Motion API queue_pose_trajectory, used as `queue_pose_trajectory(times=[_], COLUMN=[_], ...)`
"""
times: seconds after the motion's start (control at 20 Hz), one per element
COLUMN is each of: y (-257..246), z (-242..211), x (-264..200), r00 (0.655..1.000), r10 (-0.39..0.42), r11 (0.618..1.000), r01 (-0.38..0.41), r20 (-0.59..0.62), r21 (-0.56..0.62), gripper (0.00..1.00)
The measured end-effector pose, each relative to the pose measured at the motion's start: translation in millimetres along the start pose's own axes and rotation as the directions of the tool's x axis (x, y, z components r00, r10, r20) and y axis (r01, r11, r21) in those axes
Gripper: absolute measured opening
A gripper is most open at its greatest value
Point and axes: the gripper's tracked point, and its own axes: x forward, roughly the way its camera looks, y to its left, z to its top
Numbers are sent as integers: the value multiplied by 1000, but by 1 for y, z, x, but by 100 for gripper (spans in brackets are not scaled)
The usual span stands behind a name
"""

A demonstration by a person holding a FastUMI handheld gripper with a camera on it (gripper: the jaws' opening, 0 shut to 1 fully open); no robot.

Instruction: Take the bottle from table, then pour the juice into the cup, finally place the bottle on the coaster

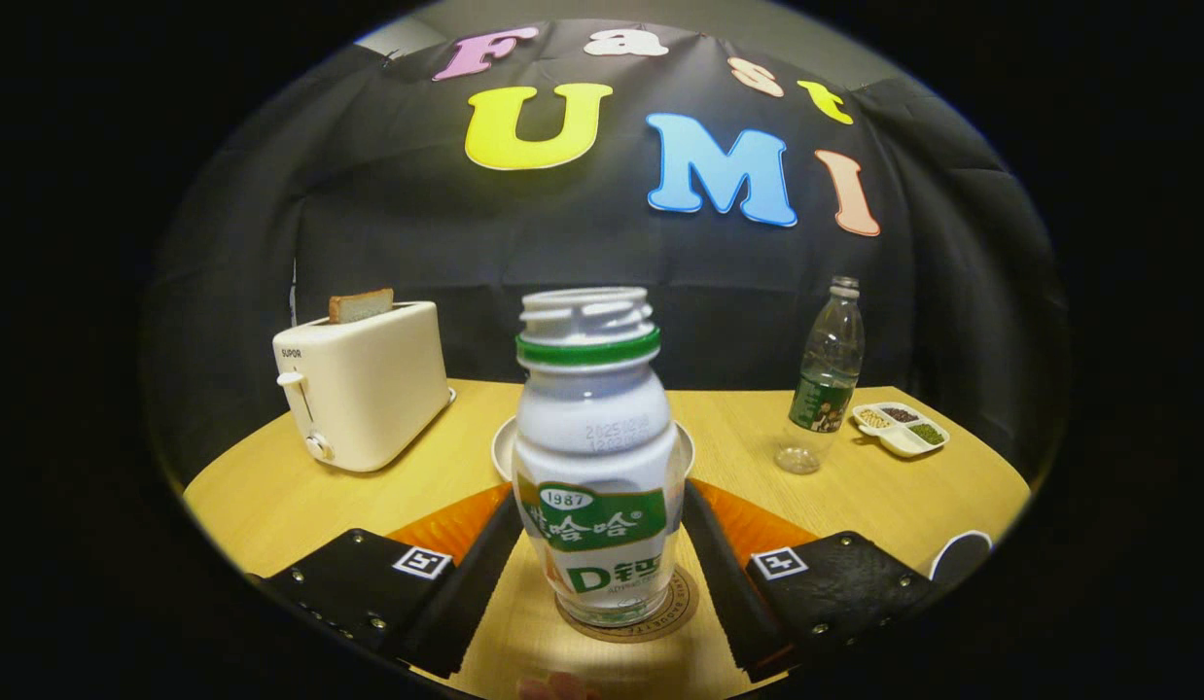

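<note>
Here, in the gripper view, I see the white plastic bottle with green label and open neck (598,457) standing upright on the round brown coaster (672,605) on the wooden table (271,506). My gripper (599,569) has its fingers on both sides of the bottle; I cannot tell if they press it. A white cup (505,445) stands just behind the bottle, a cream toaster (364,389) beyond.

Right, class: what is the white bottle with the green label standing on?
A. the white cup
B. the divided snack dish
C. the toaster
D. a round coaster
D: the bottle stands upright on the round coaster, between the fingers of the gripper.
</note>
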Motion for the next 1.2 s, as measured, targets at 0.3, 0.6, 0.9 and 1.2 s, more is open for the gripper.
queue_pose_trajectory(times=[0.3, 0.6, 0.9, 1.2], y=[5, -7, -16, -38], z=[31, 103, 195, 269], x=[-23, -62, -120, -172], r00=[998, 982, 965, 959], r10=[29, 2, 34, 48], r11=[1000, 1000, 999, 998], r01=[-29, -6, -43, -60], r20=[60, 188, 259, 278], r21=[-4, 19, 32, 34], gripper=[97, 96, 96, 96])
